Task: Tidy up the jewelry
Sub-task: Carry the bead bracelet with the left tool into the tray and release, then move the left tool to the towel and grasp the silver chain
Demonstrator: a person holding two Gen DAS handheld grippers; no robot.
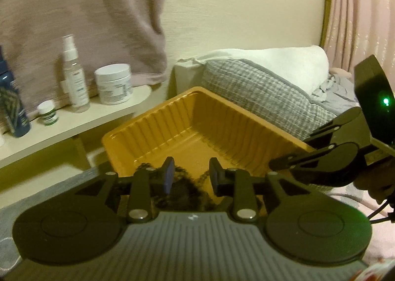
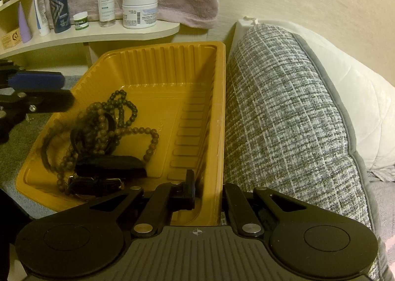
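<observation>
**Tray held at the bed's edge**

Bedside shelf [image 2: 98, 33] at eleven o'clock; right gripper [image 2: 209, 197] clamps the yellow tray [image 2: 158, 68] wall; left gripper [image 1: 191, 173] stands partly open, empty, above the beaded necklaces [image 2: 118, 122]; a slipping clamp could tip beads out

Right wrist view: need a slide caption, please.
Right tongs clamp the yellow tray wall; beaded necklaces lie inside.
</observation>
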